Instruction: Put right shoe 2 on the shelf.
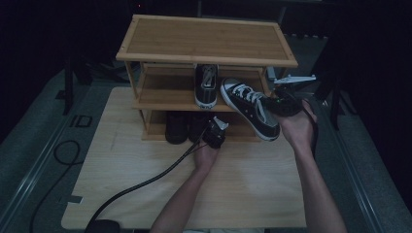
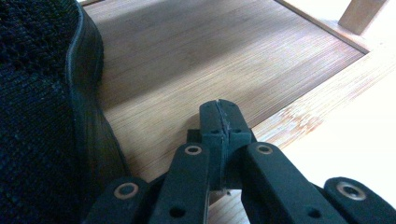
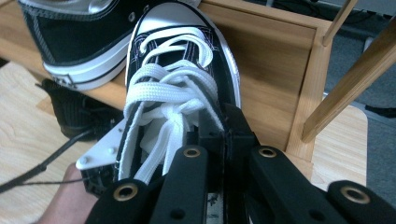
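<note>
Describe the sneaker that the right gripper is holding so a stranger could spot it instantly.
Start at the bamboo shoe rack on the table. At the right front of its middle shelf, the black sneaker with white laces and white toe cap hangs tilted in the air, gripped at its collar by the right gripper. Its twin sneaker stands flat on that shelf, and the all-black shoes sit on the bottom shelf.

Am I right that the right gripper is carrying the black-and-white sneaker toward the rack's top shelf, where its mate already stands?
Not quite. The mate stands on the middle shelf, not the top shelf, which is bare in the high view. The rest holds: the right gripper is shut on the black-and-white sneaker at its collar, holding it beside the rack at middle-shelf height.
</note>
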A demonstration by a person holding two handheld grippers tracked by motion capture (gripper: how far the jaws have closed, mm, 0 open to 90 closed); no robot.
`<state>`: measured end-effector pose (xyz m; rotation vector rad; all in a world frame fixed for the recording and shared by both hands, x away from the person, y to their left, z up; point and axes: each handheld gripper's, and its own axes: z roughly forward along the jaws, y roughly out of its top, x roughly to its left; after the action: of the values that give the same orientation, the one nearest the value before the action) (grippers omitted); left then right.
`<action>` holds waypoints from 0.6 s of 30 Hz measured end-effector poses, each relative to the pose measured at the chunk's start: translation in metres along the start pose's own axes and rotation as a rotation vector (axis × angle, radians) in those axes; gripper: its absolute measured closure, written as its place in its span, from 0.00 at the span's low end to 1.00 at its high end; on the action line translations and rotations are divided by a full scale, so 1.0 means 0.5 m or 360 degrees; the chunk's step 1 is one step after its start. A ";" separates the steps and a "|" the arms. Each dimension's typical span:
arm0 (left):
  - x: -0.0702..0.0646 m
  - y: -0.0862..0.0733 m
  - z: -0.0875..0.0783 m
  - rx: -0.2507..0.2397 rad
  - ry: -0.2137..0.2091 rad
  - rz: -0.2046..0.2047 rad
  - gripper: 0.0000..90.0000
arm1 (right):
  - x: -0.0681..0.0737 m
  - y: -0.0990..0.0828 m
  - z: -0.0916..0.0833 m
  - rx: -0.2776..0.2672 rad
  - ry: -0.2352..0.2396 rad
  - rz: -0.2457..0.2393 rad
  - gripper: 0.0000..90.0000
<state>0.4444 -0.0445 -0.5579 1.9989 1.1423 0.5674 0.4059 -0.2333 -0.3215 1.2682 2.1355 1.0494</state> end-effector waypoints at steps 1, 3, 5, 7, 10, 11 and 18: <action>0.000 0.000 0.000 -0.0001 -0.0001 -0.0001 1.00 | -0.001 0.002 0.001 -0.0002 0.0000 0.0012 0.98; 0.001 0.000 0.000 0.0001 -0.0002 0.0005 1.00 | -0.001 0.006 0.005 -0.0003 -0.0005 0.0019 0.98; 0.001 0.000 0.000 0.0001 -0.0002 0.0005 1.00 | 0.002 0.009 0.009 -0.0003 -0.0014 0.0022 0.98; 0.001 0.000 0.000 0.0001 -0.0002 0.0005 1.00 | 0.004 0.012 0.014 -0.0003 -0.0024 0.0029 0.98; 0.001 0.000 0.000 0.0001 -0.0003 0.0005 1.00 | 0.007 0.017 0.021 -0.0004 -0.0023 0.0053 0.98; 0.001 0.000 0.000 0.0001 -0.0004 0.0003 1.00 | 0.008 0.019 0.023 -0.0005 -0.0024 0.0056 0.98; 0.001 0.000 0.001 -0.0005 -0.0006 -0.0007 1.00 | 0.011 0.031 0.040 -0.0029 -0.0034 0.0136 0.98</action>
<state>0.4450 -0.0443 -0.5580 1.9937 1.1425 0.5624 0.4253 -0.2163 -0.3215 1.3664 2.0677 1.0822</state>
